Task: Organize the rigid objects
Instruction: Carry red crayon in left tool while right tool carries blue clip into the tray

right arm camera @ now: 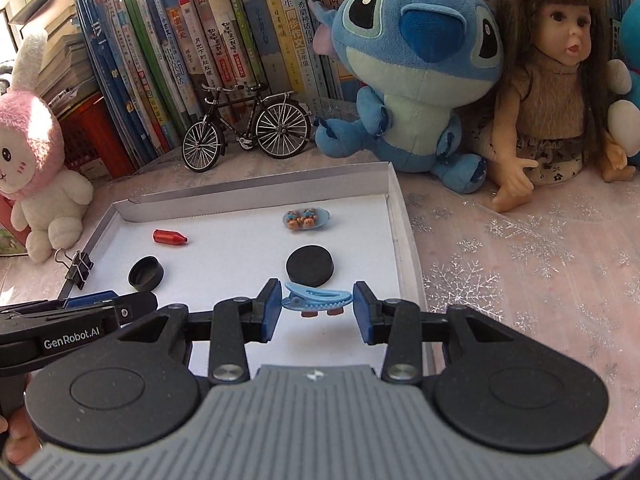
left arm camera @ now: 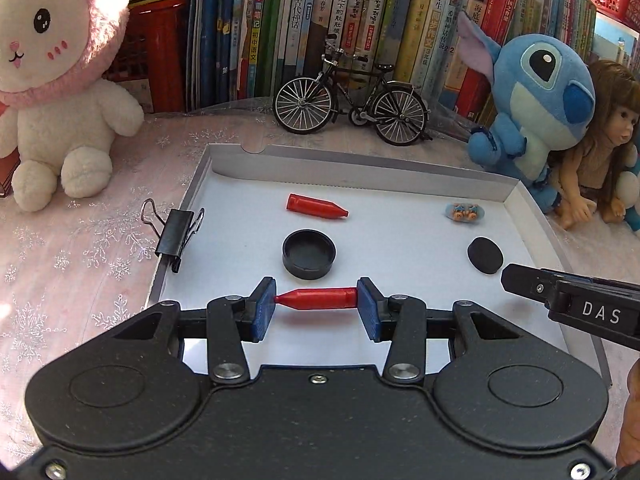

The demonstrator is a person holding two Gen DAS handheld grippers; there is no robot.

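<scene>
A shallow white box tray [left arm camera: 516, 196] [right arm camera: 394, 216] lies on the table. My left gripper [left arm camera: 316, 304] is shut on a red bullet-shaped cap [left arm camera: 318, 298], held end to end over the tray's near part. My right gripper [right arm camera: 316, 308] is shut on a blue hair clip [right arm camera: 318, 299], held over the tray's near right part. In the tray lie a second red cap [left arm camera: 316, 208] [right arm camera: 170, 237], a black round lid [left arm camera: 309, 254] [right arm camera: 146, 273], a black disc [left arm camera: 485, 255] [right arm camera: 310, 266] and a second blue hair clip with bears [left arm camera: 464, 212] [right arm camera: 306, 219].
A black binder clip [left arm camera: 176, 234] [right arm camera: 78, 268] grips the tray's left wall. Behind the tray stand a model bicycle [left arm camera: 352, 100] [right arm camera: 248, 126], a row of books, a pink-hooded plush [left arm camera: 52, 92], a blue plush [right arm camera: 412, 76] and a doll [right arm camera: 556, 92]. The right gripper's body [left arm camera: 572, 304] reaches in beside the tray.
</scene>
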